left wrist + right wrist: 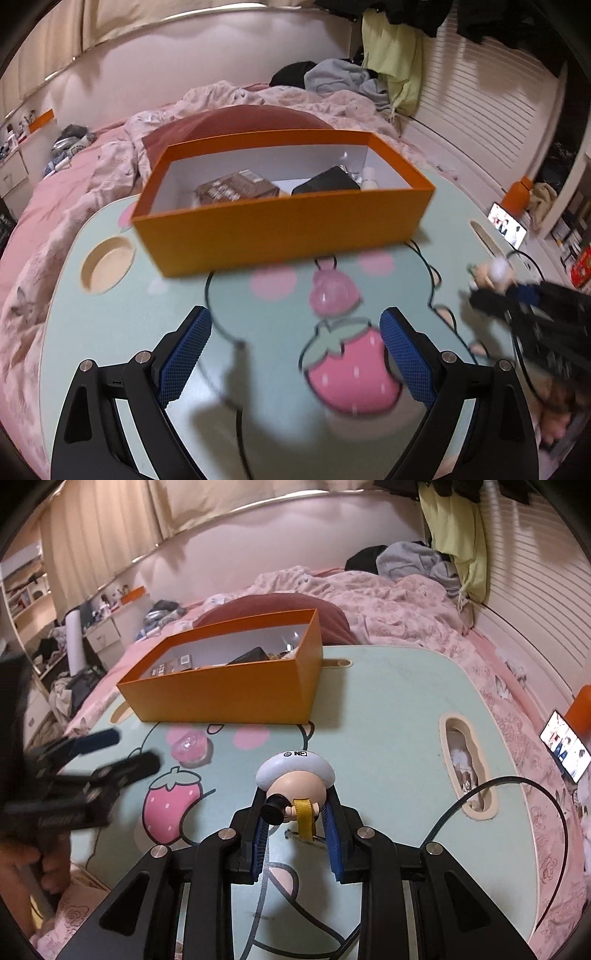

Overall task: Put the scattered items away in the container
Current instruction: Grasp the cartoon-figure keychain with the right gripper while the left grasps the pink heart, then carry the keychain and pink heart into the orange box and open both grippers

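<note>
Right wrist view: right gripper [295, 805] is clamped on a small toy figure [295, 782] with a white cap, held above the mint-green lap table [388, 701].
Left wrist view: left gripper [295, 354] hangs with its jaws wide and nothing between them, above the printed strawberry.
Container: orange box [280, 229] sits open at the table's far side, well apart from both grippers.
Already stowed: a brown patterned packet [236, 188], a black item [328, 181] and some small pale pieces lie inside the box.
Still out: a clear pink piece [332, 291] rests on the table just in front of the box.
Progress: apparently past halfway; the figure needs dropping in, then the pink piece.
</note>
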Action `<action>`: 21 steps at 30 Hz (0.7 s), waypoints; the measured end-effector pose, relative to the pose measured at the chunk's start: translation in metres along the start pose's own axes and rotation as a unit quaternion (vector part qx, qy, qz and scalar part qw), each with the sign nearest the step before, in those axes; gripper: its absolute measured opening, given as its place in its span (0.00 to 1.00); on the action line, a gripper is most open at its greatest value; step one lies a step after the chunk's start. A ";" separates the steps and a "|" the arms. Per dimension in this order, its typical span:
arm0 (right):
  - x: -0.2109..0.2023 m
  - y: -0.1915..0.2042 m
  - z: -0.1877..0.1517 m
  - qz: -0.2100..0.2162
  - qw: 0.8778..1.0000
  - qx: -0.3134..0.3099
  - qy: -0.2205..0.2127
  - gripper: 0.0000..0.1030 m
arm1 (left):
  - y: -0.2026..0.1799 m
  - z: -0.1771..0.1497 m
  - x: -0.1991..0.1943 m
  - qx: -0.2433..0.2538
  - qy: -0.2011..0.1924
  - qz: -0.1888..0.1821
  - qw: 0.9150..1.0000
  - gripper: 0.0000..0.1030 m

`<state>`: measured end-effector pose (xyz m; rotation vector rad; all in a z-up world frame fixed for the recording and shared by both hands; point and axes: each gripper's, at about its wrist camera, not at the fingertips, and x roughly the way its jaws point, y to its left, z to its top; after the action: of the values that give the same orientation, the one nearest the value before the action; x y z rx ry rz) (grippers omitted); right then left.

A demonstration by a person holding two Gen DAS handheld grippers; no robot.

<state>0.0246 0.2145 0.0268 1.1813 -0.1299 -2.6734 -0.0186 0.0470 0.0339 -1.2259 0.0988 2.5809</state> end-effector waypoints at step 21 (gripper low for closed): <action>-0.003 0.006 -0.001 -0.013 1.000 -0.019 -0.007 0.25 | -0.003 0.001 0.028 0.028 0.016 -0.021 0.999 0.38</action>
<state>0.0283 0.2091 0.0289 1.1608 -0.0649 -2.6938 -0.0350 0.0567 0.0135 -1.2372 0.1492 2.5056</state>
